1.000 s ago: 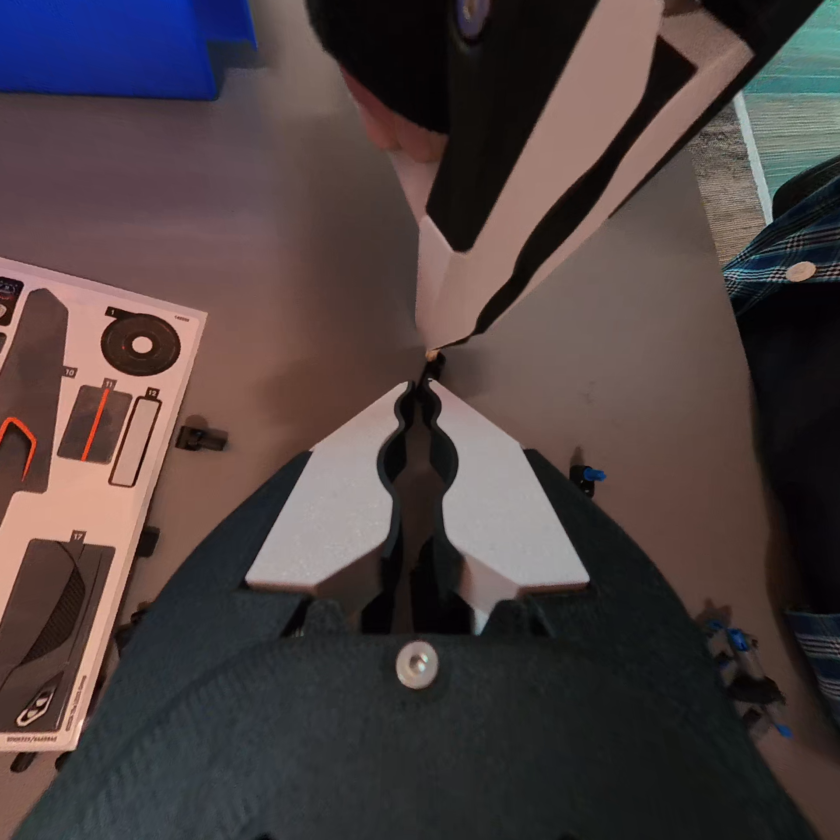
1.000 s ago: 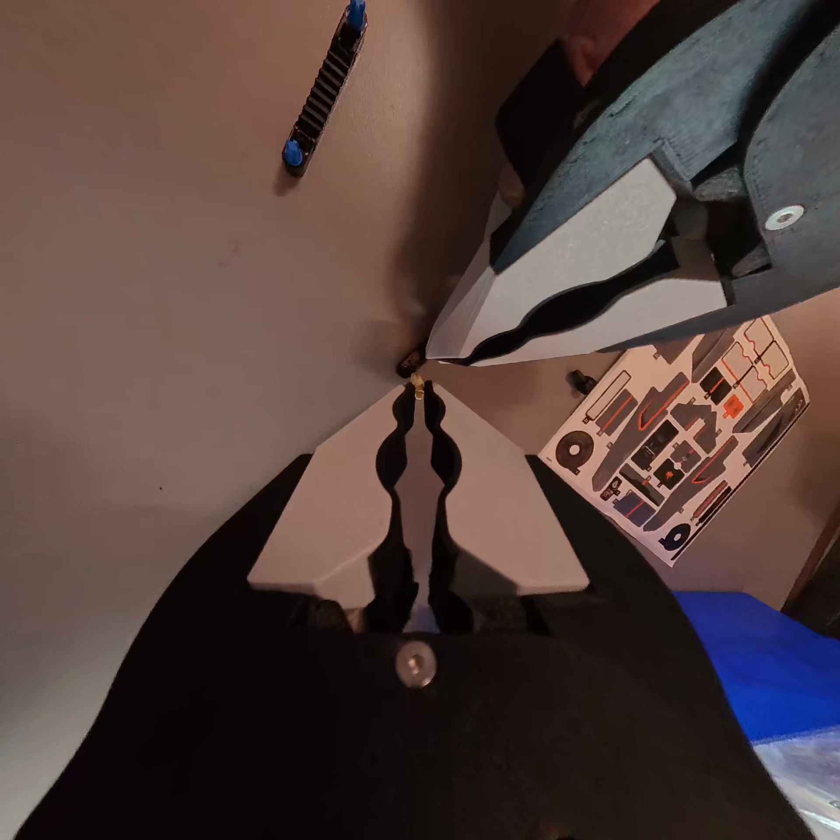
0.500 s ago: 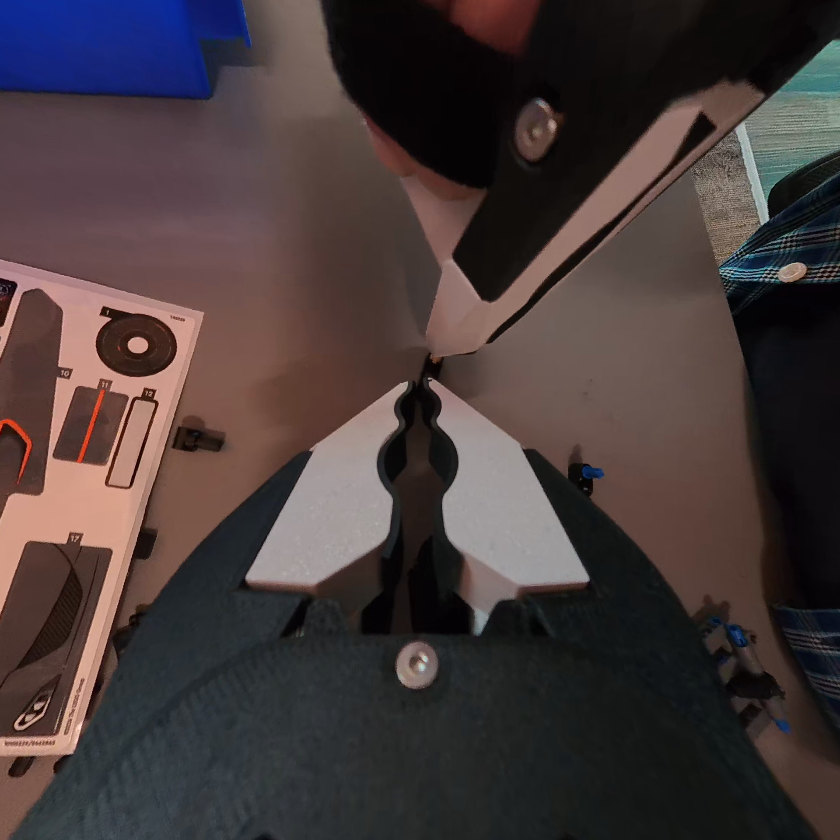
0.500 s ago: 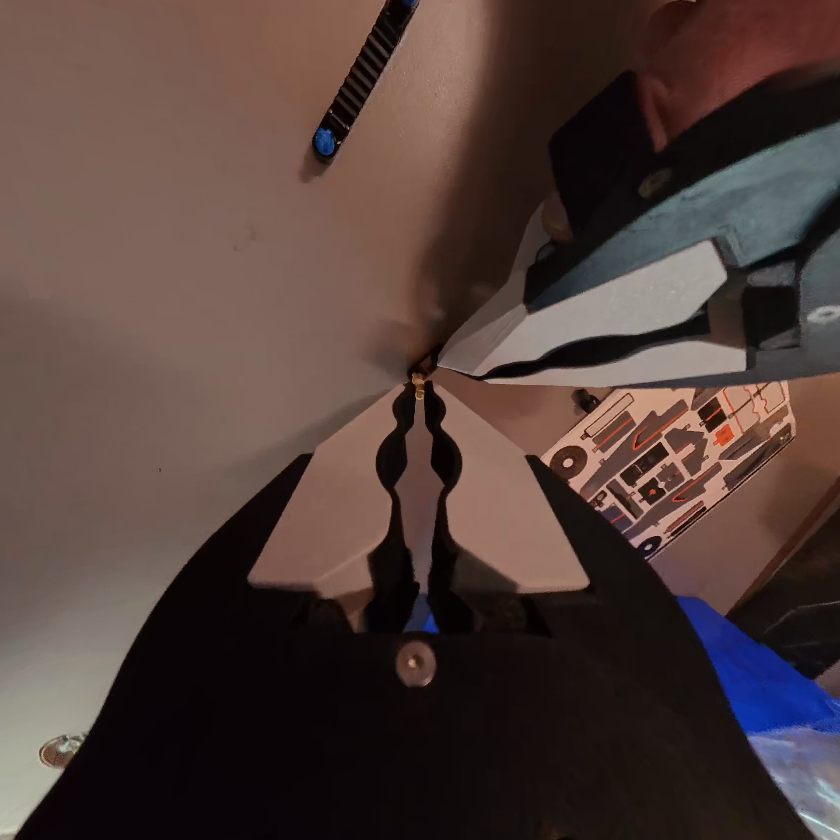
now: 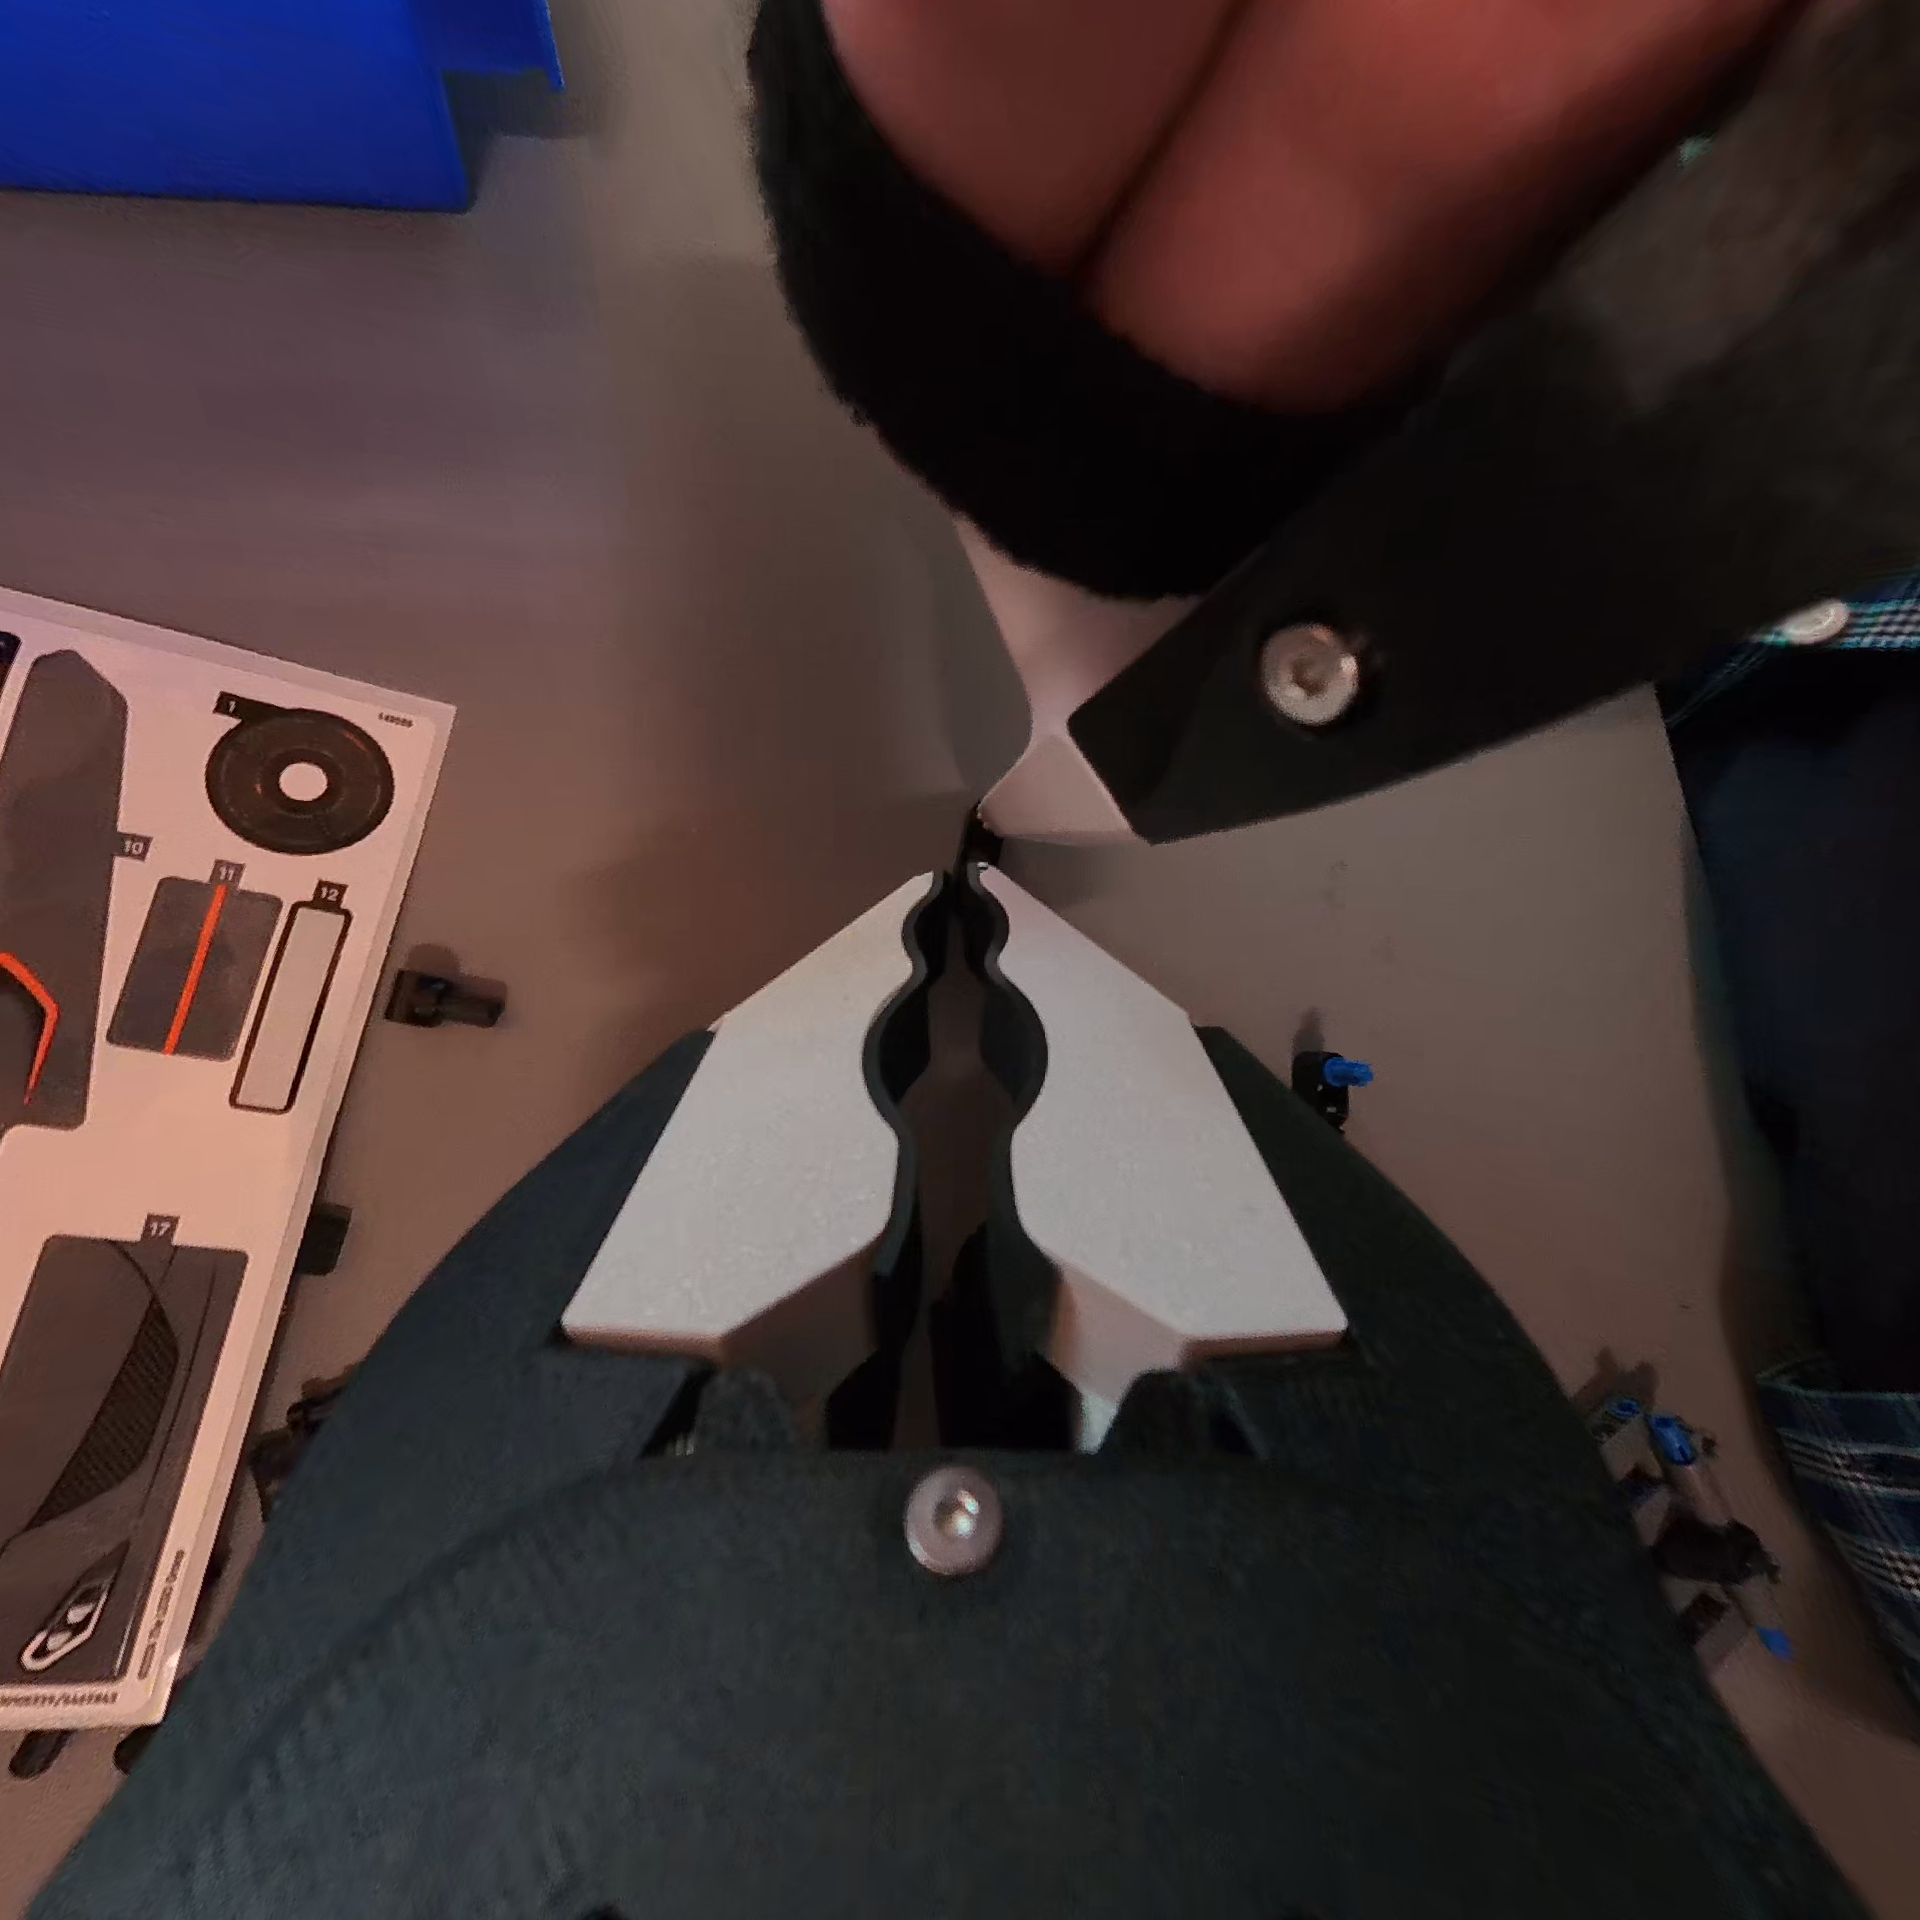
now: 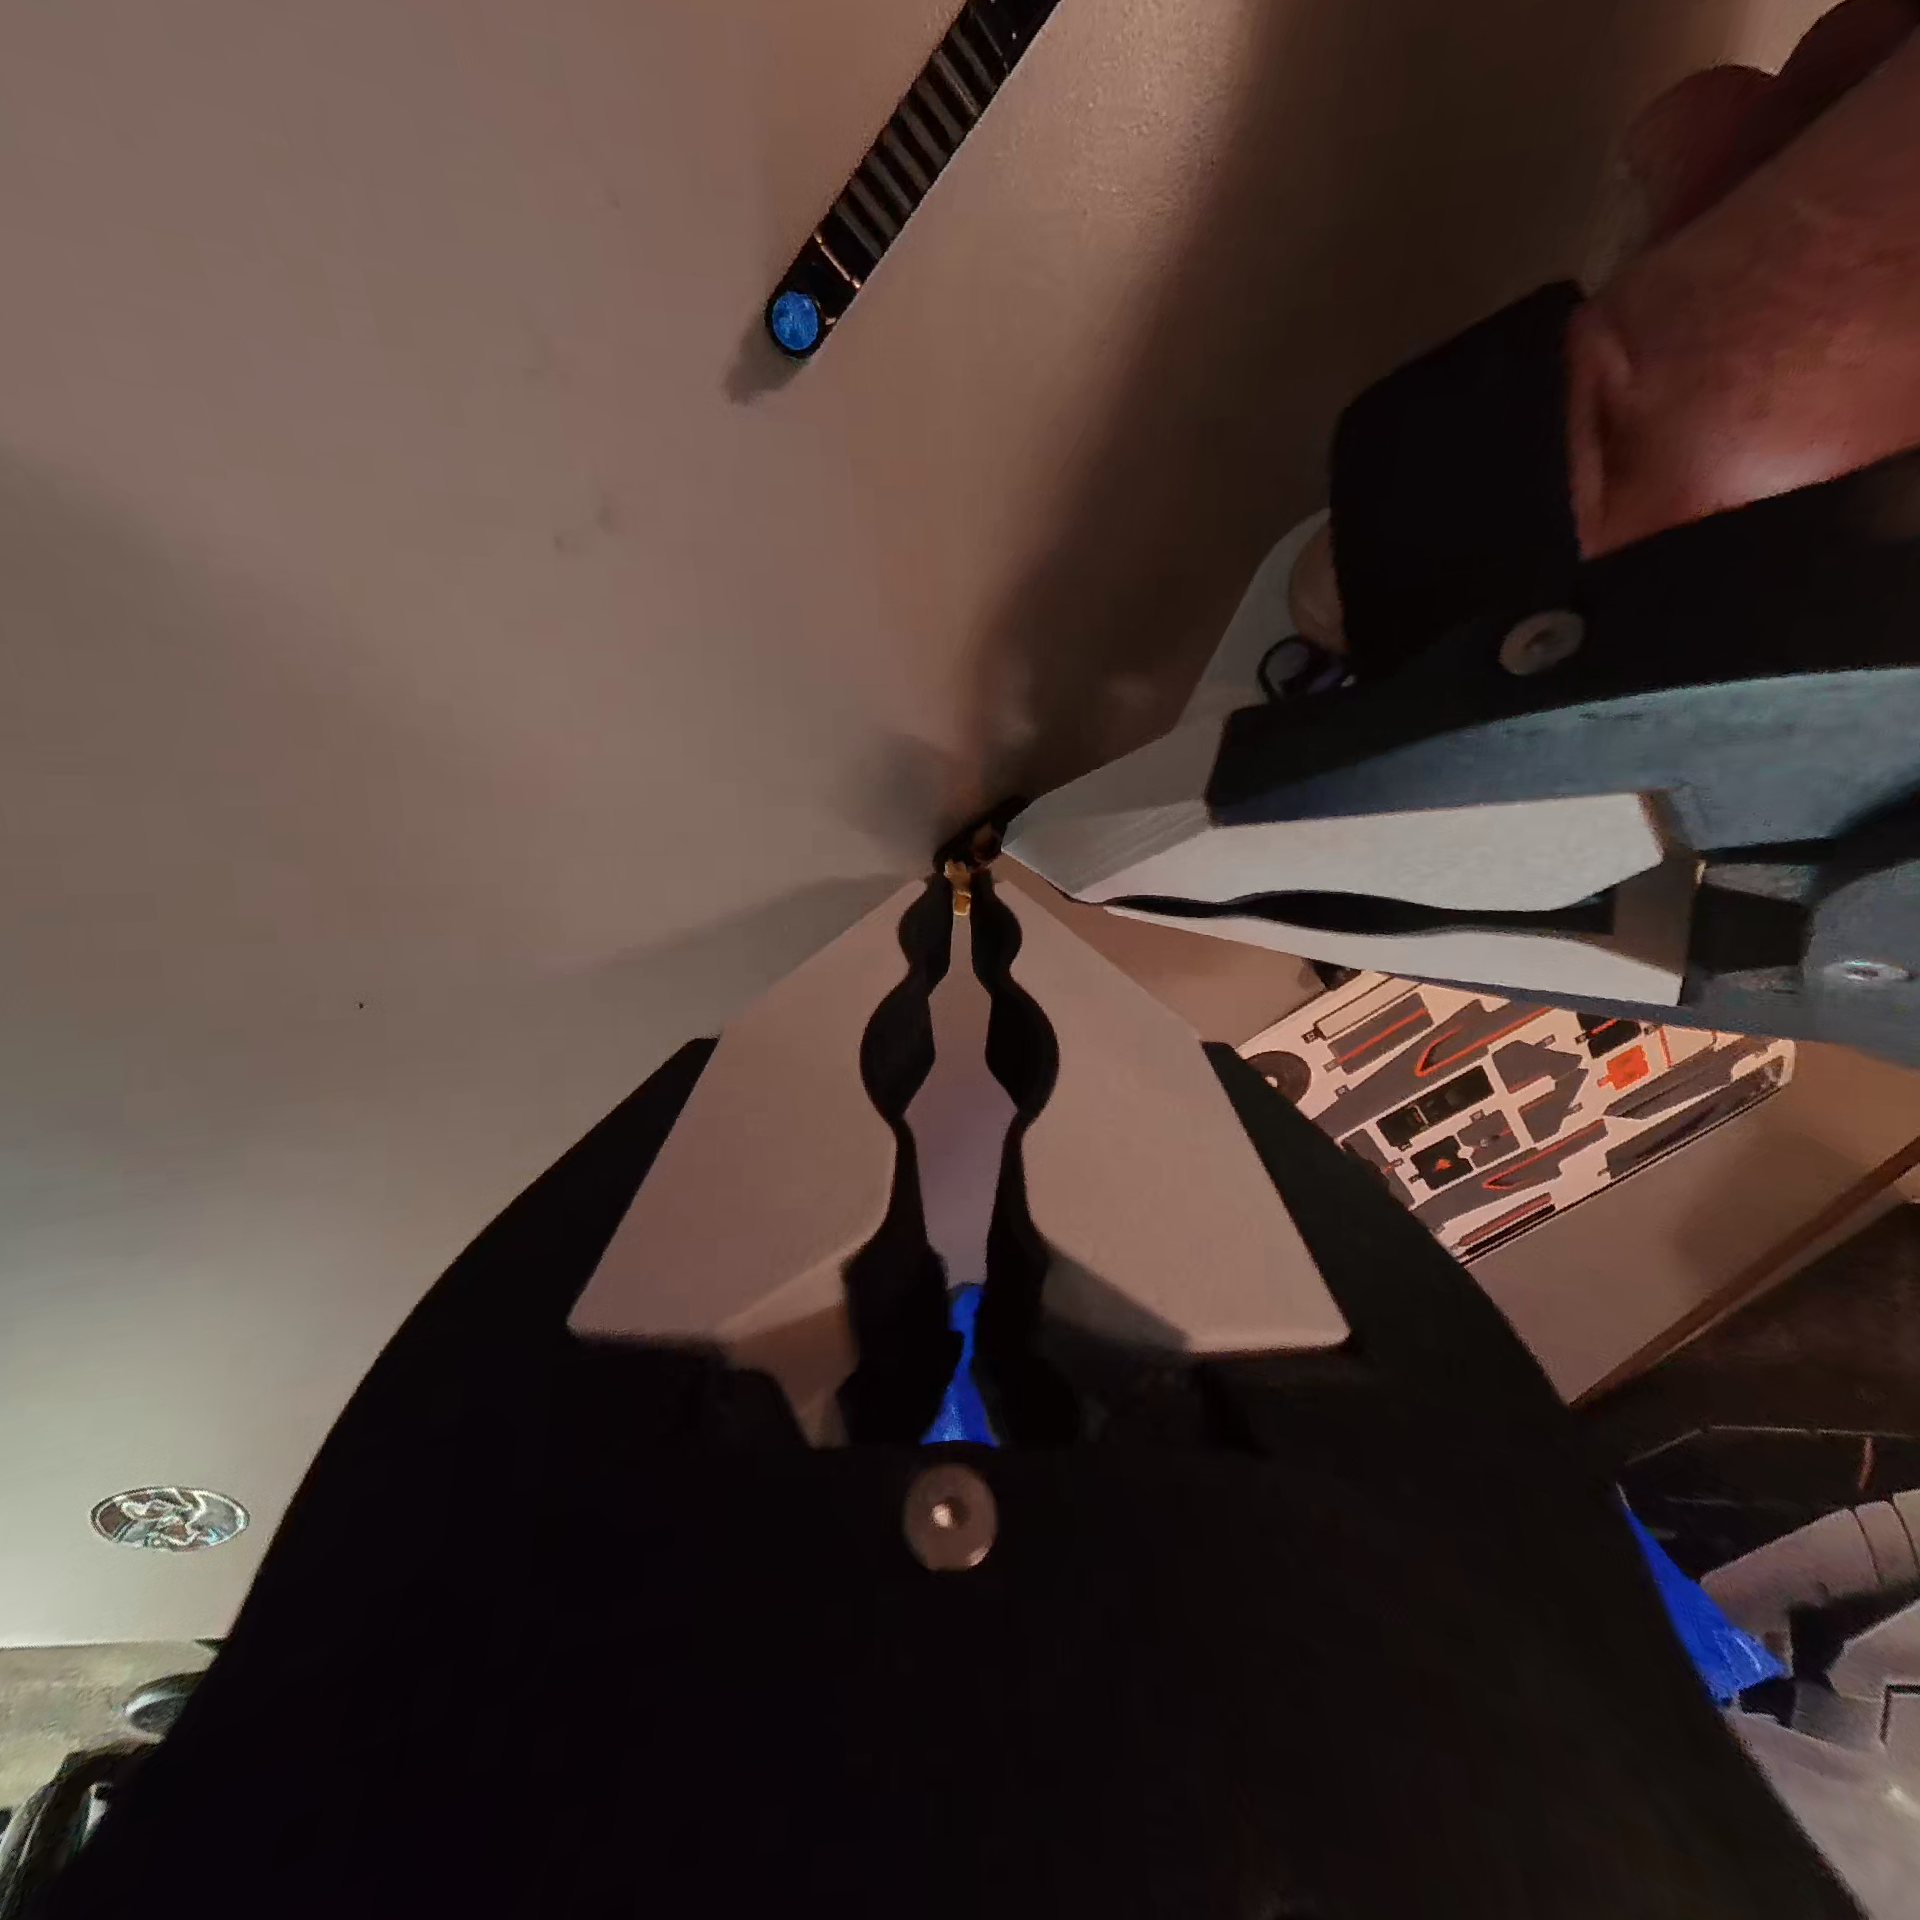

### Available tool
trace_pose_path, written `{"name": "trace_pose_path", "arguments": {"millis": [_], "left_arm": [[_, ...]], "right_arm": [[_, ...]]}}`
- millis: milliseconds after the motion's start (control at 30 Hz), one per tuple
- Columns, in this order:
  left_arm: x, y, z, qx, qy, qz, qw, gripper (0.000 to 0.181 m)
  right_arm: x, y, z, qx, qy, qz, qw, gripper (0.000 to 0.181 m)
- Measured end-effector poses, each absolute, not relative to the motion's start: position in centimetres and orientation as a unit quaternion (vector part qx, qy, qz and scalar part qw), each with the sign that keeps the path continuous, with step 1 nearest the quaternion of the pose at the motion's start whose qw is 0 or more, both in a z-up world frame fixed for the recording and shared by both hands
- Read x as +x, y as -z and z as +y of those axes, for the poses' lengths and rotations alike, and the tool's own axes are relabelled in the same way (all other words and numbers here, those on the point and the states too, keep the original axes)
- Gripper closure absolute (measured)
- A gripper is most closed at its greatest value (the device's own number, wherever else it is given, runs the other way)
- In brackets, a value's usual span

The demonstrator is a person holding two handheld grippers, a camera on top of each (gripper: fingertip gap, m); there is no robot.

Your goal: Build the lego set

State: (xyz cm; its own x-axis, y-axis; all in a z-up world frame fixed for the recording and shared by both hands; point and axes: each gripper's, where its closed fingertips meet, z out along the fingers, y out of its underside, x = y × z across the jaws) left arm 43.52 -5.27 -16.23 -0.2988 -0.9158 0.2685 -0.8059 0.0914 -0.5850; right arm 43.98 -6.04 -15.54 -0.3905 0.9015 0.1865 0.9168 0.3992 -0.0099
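Left tongs (image 5: 958, 878) pinch a small black piece (image 5: 975, 844); right tongs (image 6: 962, 883) pinch a tan pin (image 6: 960, 894).

Pinched black piece (image 5: 975, 844) barely discernible

Both wrist cameras face tabletop (image 5: 644, 436) closely (seemingly opposed), sharing claw tips.

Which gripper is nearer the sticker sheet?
Left. The left gripper works just beside the sticker sheet; the right gripper meets it tip to tip from the side away from the sheet.
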Motion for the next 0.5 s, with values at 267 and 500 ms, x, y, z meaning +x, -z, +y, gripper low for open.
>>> {"name": "trace_pose_path", "arguments": {"millis": [267,500], "left_arm": [[43.39,16.24,-5.35,-0.583,0.338,0.734,0.079,0.180],[42.93,16.02,-5.13,-0.598,0.337,0.723,0.077,0.172]], "right_arm": [[43.87,15.83,-5.94,-0.559,0.028,-0.825,0.074,0.180],[43.36,15.37,-6.00,-0.605,-0.017,-0.788,0.112,0.169]]}}
